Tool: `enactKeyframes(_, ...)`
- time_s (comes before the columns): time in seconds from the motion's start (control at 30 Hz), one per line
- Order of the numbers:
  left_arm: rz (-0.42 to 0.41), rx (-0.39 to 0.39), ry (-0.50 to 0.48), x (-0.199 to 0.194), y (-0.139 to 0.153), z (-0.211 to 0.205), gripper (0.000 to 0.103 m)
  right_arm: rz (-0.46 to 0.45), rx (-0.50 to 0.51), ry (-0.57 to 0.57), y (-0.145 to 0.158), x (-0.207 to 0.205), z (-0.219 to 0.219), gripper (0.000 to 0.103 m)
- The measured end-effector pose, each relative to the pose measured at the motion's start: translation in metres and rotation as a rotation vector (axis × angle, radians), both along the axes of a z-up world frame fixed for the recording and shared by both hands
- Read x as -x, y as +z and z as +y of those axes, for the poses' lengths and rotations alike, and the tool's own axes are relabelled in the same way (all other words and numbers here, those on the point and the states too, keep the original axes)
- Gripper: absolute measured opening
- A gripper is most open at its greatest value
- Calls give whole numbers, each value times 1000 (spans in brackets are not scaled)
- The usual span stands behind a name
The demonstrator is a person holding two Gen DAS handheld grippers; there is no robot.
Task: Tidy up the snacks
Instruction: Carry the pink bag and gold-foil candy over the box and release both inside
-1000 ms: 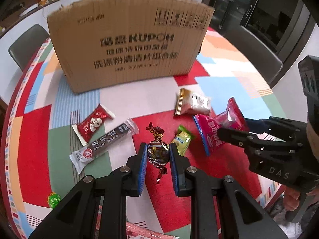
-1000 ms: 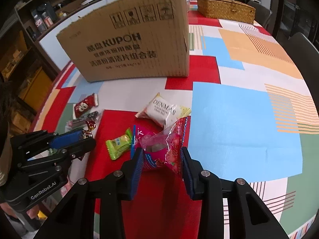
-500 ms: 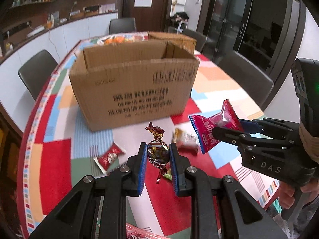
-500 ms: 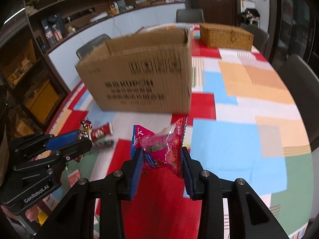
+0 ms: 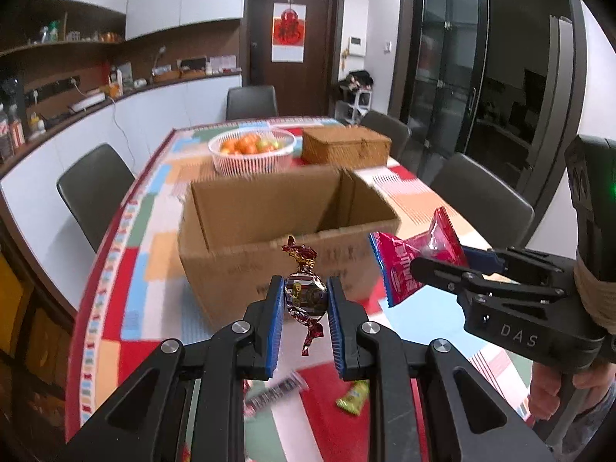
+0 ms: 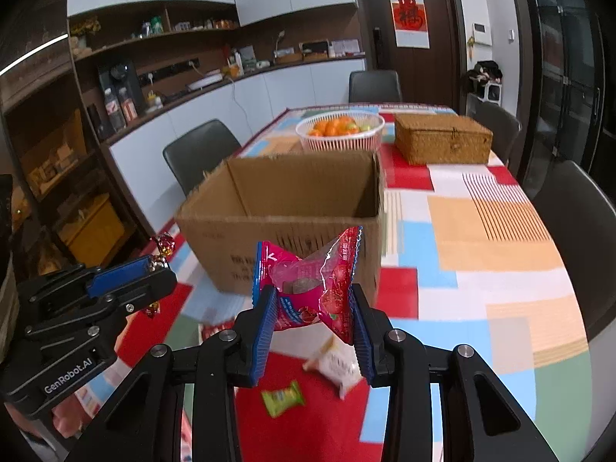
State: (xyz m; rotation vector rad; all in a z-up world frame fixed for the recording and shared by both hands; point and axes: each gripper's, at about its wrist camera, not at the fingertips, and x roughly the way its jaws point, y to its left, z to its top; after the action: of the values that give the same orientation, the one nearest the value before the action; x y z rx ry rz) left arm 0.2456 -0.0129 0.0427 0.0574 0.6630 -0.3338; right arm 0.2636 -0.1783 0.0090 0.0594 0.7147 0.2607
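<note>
Both grippers are holding snacks in the air before the open box.

The left gripper (image 5: 305, 302) is clamping a foil candy (image 5: 304, 297) between its blue pads. The right gripper (image 6: 313, 310) is clamping a pink packet (image 6: 310, 283) in the same manner. The cardboard box (image 6: 285, 208) is standing open-topped on the table (image 6: 496, 238), beyond both loads. A green candy (image 6: 283, 398) and a white packet (image 6: 338, 365) are lying on the table below the grippers. A fruit basket (image 6: 340, 133) and a wicker box (image 6: 442, 138) are standing behind the cardboard box.
</note>
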Motion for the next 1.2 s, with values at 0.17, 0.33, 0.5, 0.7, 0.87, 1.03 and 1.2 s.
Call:
enactKeyframes(0.17,-53,-9,15,-14,18,3,22,-31,-15,3,13,-13,5,38)
enactKeyframes(0.33,-76,-10,21,-30,28,7,22,-69,-19,11,28,-27,11,38)
enactKeyframes(0.5,-76,3,30,-53,33,12,22,-94,-19,9,41,-41,15,38)
enactKeyframes(0.7,-46,9,39,-80,32,12,22,-99,4,4,45,-64,20,38)
enactKeyframes(0.87,-4,3,41,-104,25,12,22,-82,24,-13,44,-83,20,38)
enactKeyframes(1.03,50,-11,51,-127,12,8,22,-44,41,-22,36,-105,20,38)
enactKeyframes(1.2,71,-83,77,-138,3,5,36,-6,48,-33,26,-121,19,39)
